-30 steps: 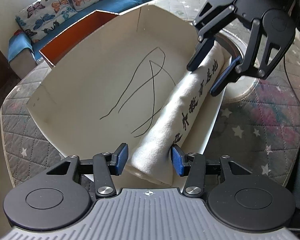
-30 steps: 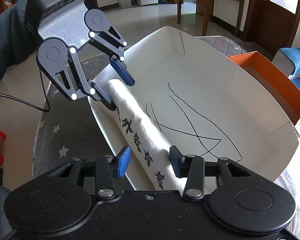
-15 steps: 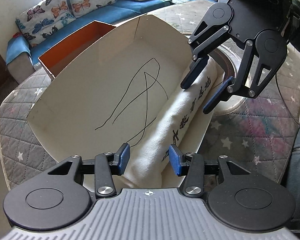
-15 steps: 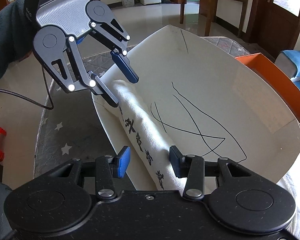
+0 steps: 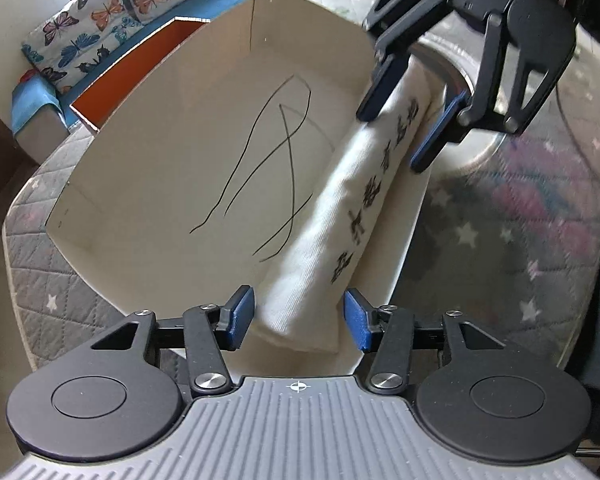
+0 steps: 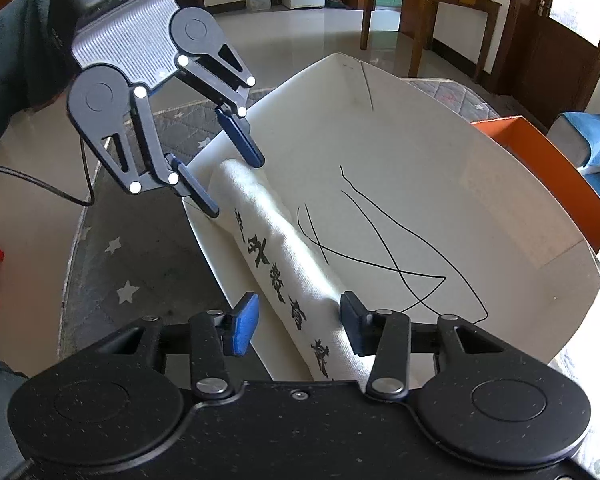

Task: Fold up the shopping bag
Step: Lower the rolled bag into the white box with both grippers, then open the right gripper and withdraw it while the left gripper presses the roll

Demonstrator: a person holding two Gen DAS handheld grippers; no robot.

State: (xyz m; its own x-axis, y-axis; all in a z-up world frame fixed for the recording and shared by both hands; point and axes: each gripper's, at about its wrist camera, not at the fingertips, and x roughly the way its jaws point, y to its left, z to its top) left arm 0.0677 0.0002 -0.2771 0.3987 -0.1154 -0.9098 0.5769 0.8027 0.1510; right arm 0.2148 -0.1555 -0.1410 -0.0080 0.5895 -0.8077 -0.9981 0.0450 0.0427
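1. The shopping bag (image 5: 340,224), a cream cloth one with black printed characters along it, already lies as a long narrow bundle; I judge the lengthwise folds or rolls to be done.
2. It rests on a big white cardboard sheet (image 5: 172,152) marked with loose black pen lines, along the sheet's edge nearest the person.
3. The left gripper (image 5: 298,316) sits over one end of the bundle with a blue pad on each side. Its jaws have just been widening, and a gap shows between pads and cloth, so it is released, not grasping.
4. The right gripper (image 6: 298,322) straddles the other end. Its jaws have also just been easing apart; one pad lies close against the cloth, yet nothing looks pinched, so I read it as released too.
5. What seems left: either bringing the two ends together for a shorter packet, or simply letting go if this shape is the goal. The pictures do not settle which.
6. The cardboard lies on a grey quilted cover with white stars (image 5: 40,272), which has a pink and blue patterned patch towards the person.
7. Beyond the sheet stand an orange box (image 5: 140,64), a blue sofa and butterfly-print cushions (image 5: 100,32).
8. The other way shows a shiny tiled floor, a wooden table (image 6: 428,12), dark wooden doors and a cable trailing from the left gripper.
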